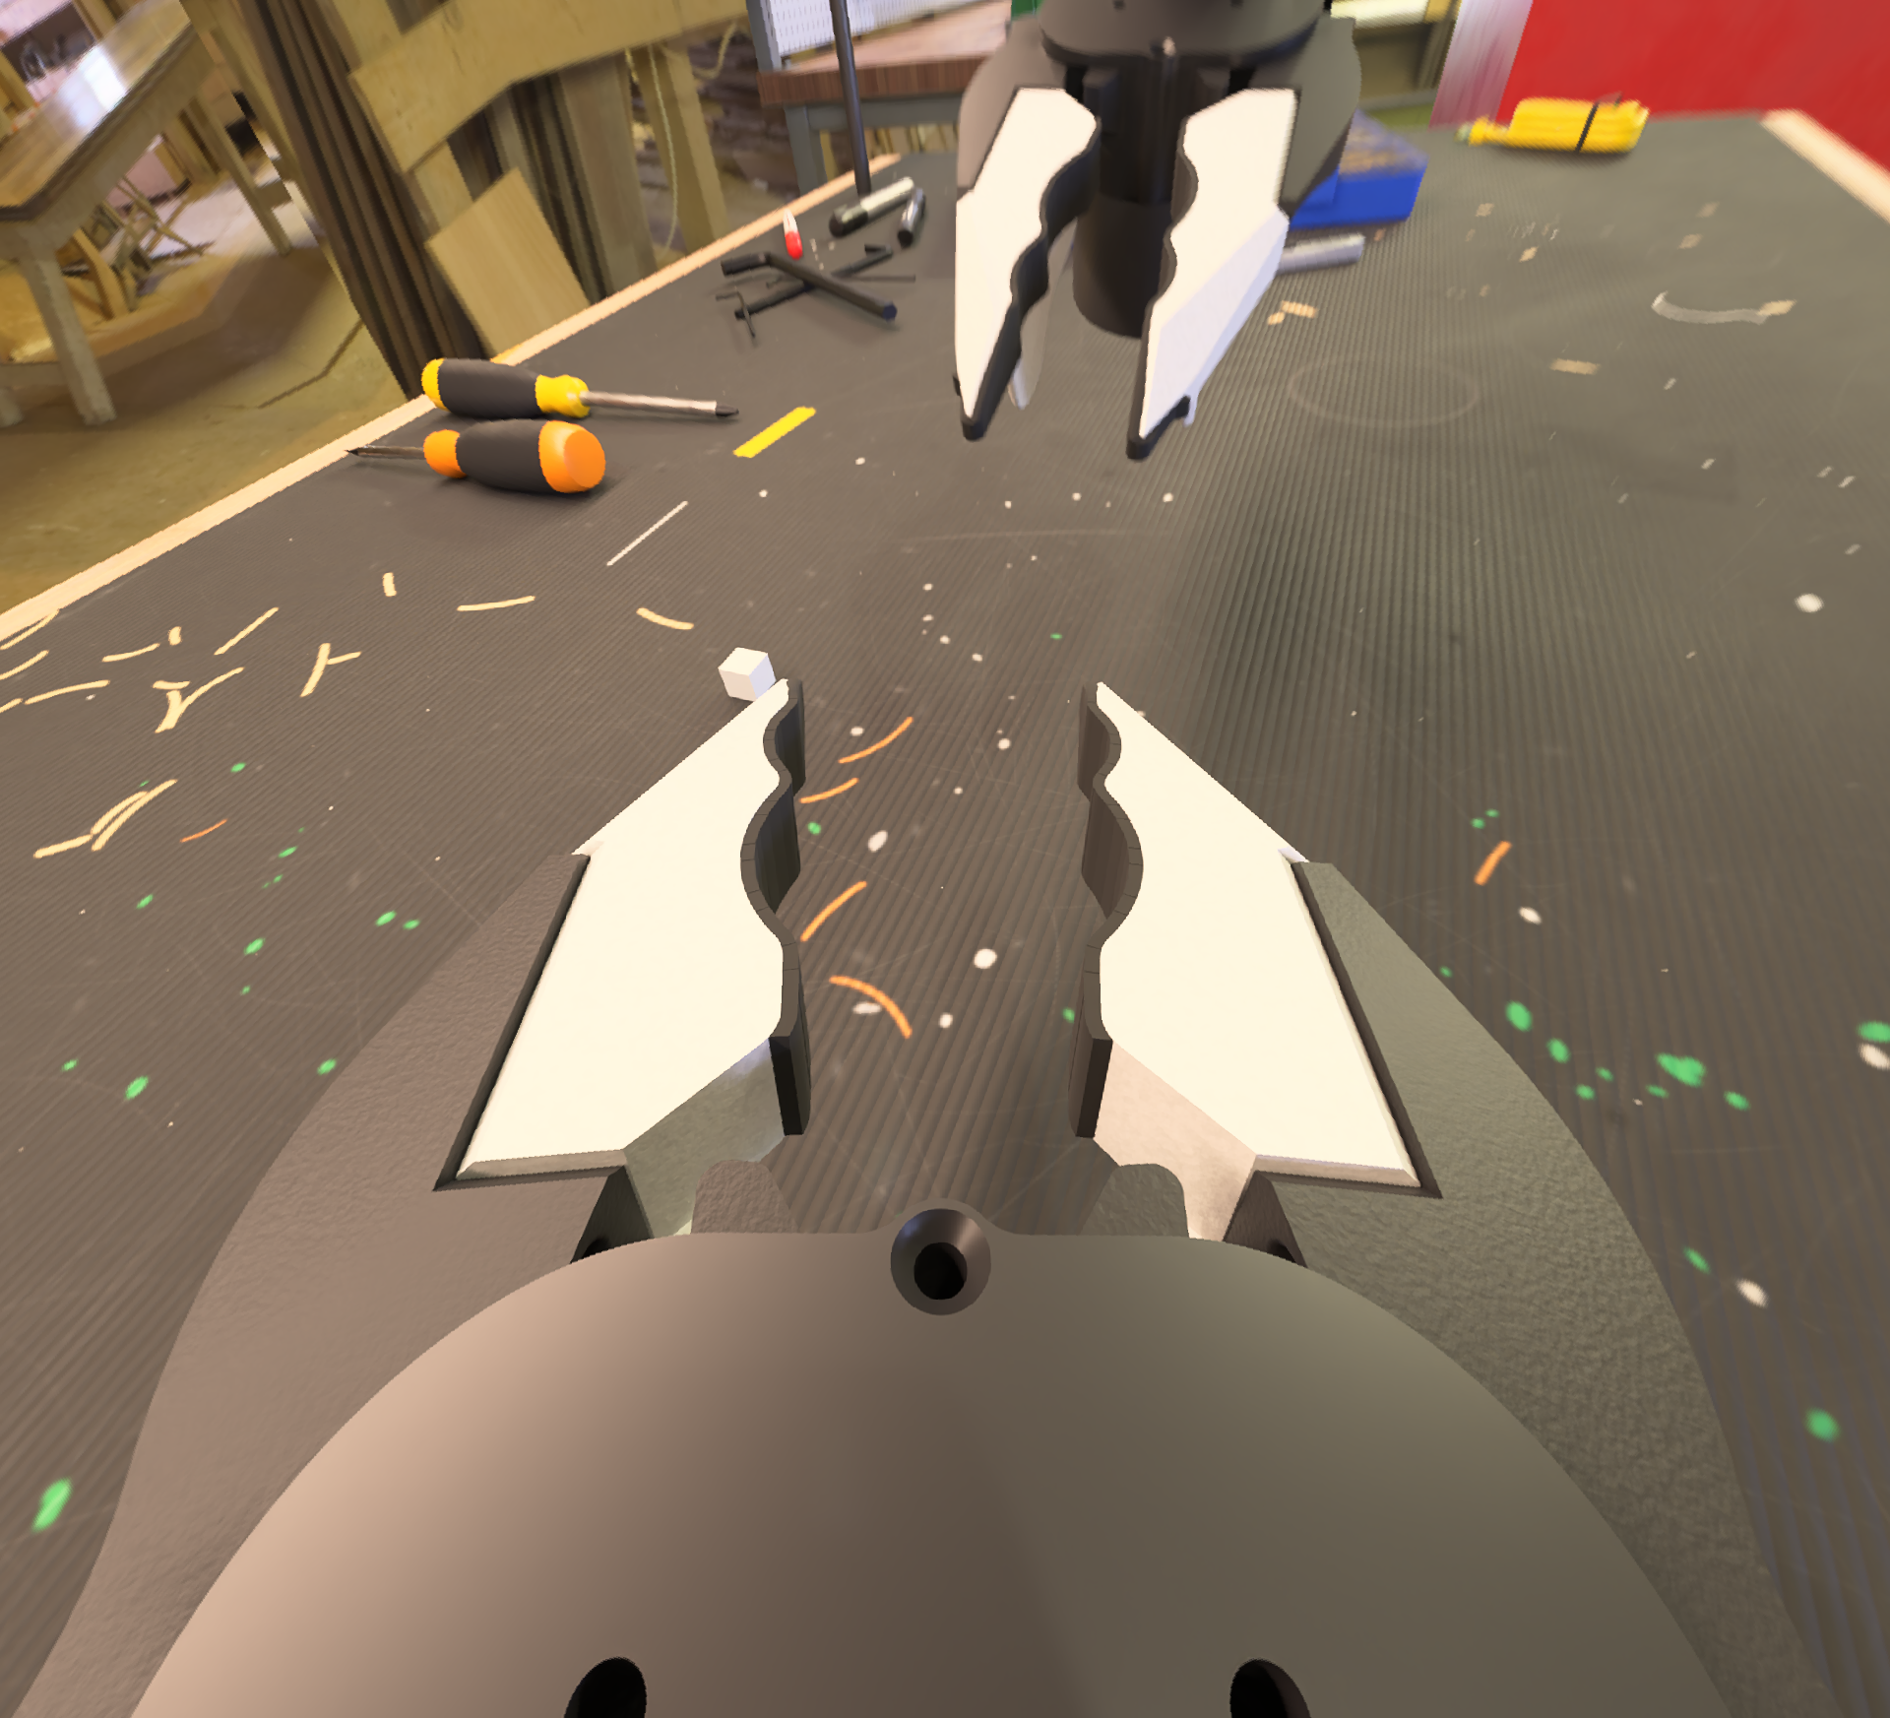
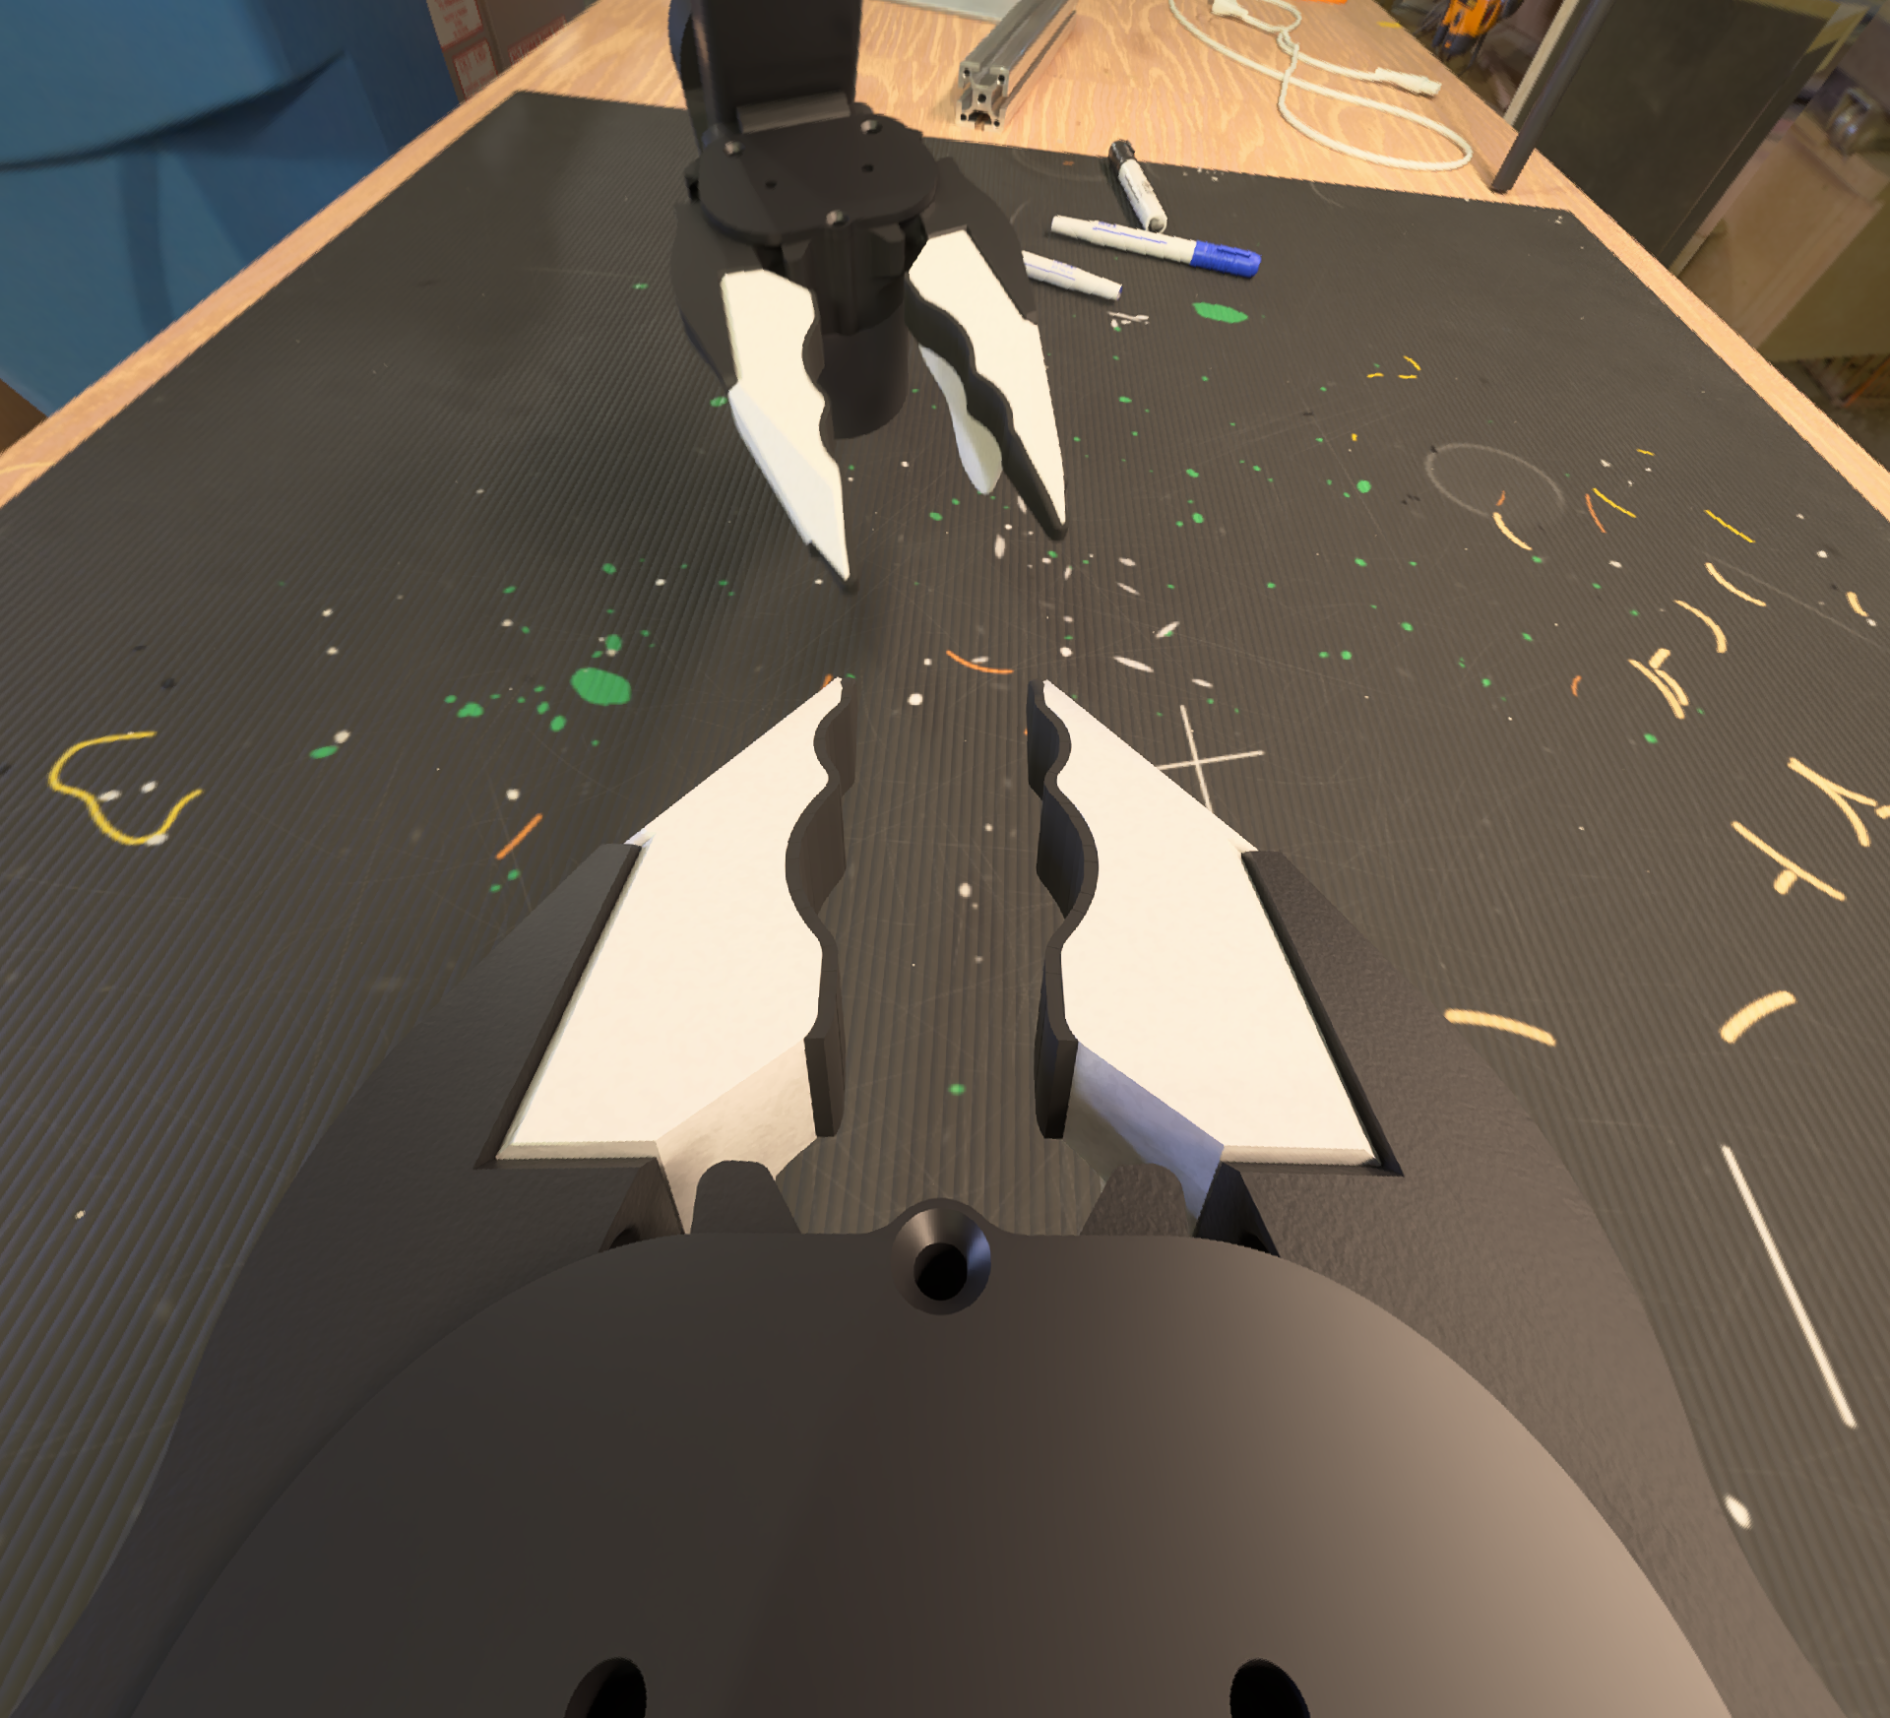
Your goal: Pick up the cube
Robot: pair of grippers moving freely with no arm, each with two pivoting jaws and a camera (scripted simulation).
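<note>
A small white cube [image 1: 747,675] lies on the dark mat [image 1: 1432,646]. In the left wrist view it sits just beyond and to the left of my left gripper's left fingertip [image 1: 790,699], outside the jaws. My left gripper [image 1: 943,702] is open and empty, low over the mat. My right gripper [image 1: 1059,439] faces it from farther along the mat, open and empty, tips pointing down. In the right wrist view my right gripper [image 2: 939,689] is open with only mat between its fingers, and the left gripper [image 2: 951,554] hangs opposite. I cannot make out the cube in that view.
Two screwdrivers [image 1: 511,390] [image 1: 522,457] and hex keys [image 1: 808,283] lie near the mat's left edge. A blue box [image 1: 1360,181] and a yellow item [image 1: 1560,126] sit at the far end. Markers [image 2: 1156,242], an aluminium profile [image 2: 1018,48] and a white cable [image 2: 1330,73] lie behind the left gripper.
</note>
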